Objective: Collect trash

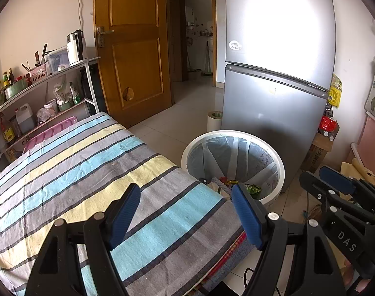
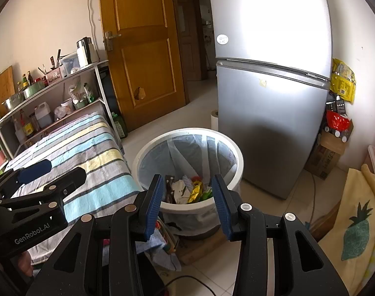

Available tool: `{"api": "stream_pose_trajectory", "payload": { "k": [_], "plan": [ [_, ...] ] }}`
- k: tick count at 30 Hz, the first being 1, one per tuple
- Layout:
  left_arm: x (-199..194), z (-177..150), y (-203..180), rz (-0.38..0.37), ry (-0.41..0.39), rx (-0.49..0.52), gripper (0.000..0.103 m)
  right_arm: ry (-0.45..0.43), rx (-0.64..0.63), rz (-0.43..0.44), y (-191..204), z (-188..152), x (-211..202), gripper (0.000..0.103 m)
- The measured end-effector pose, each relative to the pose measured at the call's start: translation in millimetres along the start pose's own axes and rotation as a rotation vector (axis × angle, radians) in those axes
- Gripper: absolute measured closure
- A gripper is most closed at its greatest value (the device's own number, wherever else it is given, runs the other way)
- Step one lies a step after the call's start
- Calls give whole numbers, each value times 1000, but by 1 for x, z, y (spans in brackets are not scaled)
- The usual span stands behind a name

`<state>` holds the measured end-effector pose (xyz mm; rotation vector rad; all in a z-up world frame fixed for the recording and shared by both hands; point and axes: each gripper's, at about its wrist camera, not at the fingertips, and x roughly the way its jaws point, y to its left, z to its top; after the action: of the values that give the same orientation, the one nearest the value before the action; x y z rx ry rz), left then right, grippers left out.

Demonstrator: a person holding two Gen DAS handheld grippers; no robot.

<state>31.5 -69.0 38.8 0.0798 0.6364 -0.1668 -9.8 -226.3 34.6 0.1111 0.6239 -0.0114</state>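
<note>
- The left gripper [image 1: 186, 192] hangs over the near corner of the striped cloth [image 1: 89, 172] on the table, its blue pads [image 1: 124, 212] spread wide with nothing between them and touching nothing.
- The right gripper [image 2: 186, 185] is held above the near rim of the white bin [image 2: 187, 133], jaws parted to a middling gap, empty, pads clear of the rim.
- The trash [image 2: 187, 190] lies in the bottom of the bin: crumpled paper, a gold wrapper, a bit of green, a dark wrapper.
- The bin stands on the tiled floor between the table's corner and the grey fridge [image 2: 268, 111], lined with a thin clear bag.
- Each gripper shows at the edge of the other's view, side by side, apart.
</note>
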Motion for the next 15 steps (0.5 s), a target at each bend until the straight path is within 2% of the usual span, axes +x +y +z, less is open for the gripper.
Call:
{"api": "stream_pose_trajectory", "payload": {
  "k": [15],
  "plan": [
    [0,0,0,0,0,-1,24,0,1,2,0,2,-1,61]
  ]
}}
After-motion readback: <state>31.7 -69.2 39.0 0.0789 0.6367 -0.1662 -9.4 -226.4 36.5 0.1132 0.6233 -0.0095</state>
